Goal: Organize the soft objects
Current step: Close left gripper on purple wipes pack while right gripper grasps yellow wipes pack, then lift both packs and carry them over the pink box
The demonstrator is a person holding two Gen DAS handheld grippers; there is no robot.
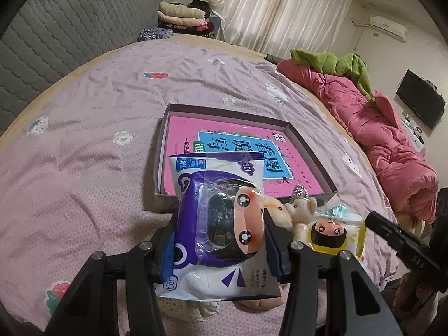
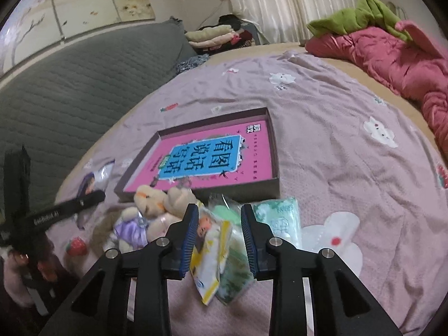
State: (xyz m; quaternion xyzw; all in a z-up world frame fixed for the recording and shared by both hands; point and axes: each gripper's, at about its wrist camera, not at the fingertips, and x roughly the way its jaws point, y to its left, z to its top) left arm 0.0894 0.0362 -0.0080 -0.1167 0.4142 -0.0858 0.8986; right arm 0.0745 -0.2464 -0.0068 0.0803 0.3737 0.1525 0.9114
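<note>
Left tongs (image 1: 221, 235) were clamped on the purple wipes pack (image 1: 221, 224), held over the near edge of the shallow box (image 1: 305, 142) on the bed. Right tongs (image 2: 217, 240) stood partly open astride the yellow wipes pack (image 2: 210, 254), no pads pressing. Step in hand: carrying the purple pack boxward; next, judged, lowering it inside and letting go.

The pink book (image 2: 201, 156) lying in the shallow box (image 2: 275, 154) carries large Chinese characters 看图说话 on its blue panel, reading upside down in the left wrist view. The purple wet-wipe pack (image 1: 221, 224) shows "Open" at its flap's twelve o'clock edge and "tler" at its seven o'clock corner. The left tool (image 2: 67, 208) arm reads "GenRobot.AI", blurred.
</note>
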